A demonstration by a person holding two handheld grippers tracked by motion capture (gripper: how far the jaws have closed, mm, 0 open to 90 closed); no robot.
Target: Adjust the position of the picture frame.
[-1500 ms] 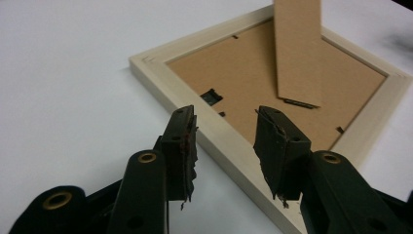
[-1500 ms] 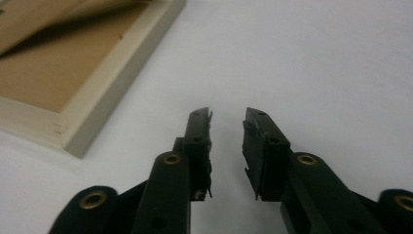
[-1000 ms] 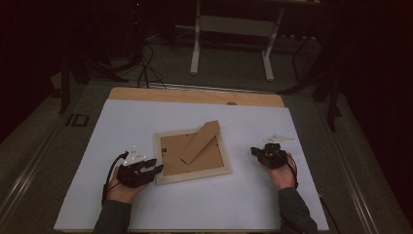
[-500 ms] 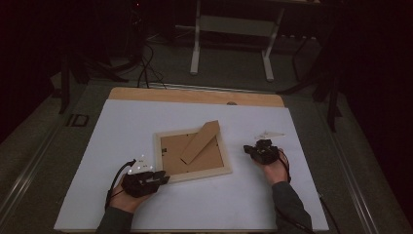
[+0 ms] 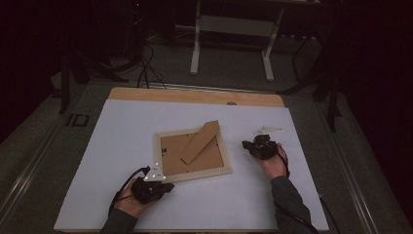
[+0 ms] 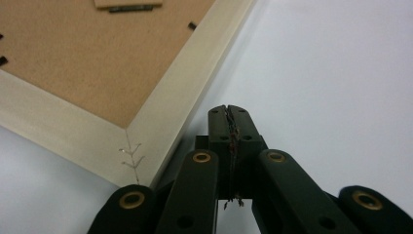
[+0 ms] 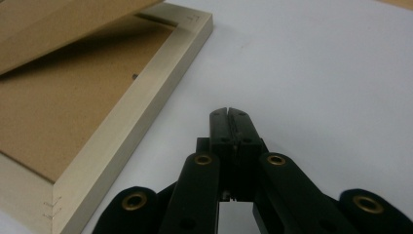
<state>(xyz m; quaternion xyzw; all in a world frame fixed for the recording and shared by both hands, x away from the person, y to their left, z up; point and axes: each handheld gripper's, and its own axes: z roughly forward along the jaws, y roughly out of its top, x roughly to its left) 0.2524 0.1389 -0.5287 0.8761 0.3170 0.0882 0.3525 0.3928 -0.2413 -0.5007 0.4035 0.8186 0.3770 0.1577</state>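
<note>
A: What is the picture frame (image 5: 193,153) made of?
B: Pale wood, smooth and not shiny. Its back board (image 6: 83,58) is brown and looks like rough, dull cardboard, and so does the stand flap (image 5: 200,142).

A: And the tabletop (image 5: 122,126)?
B: A smooth, matt white sheet, with bare wood along the far edge (image 5: 195,95).

A: The left gripper (image 6: 229,113)?
B: Black matt plastic, with little shiny brass-coloured rings.

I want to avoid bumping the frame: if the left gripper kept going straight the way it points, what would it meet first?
Probably nothing: the left gripper, fingers shut, points along the bare white table, just beside the picture frame edge. It might graze that edge; depth is unclear.
</note>
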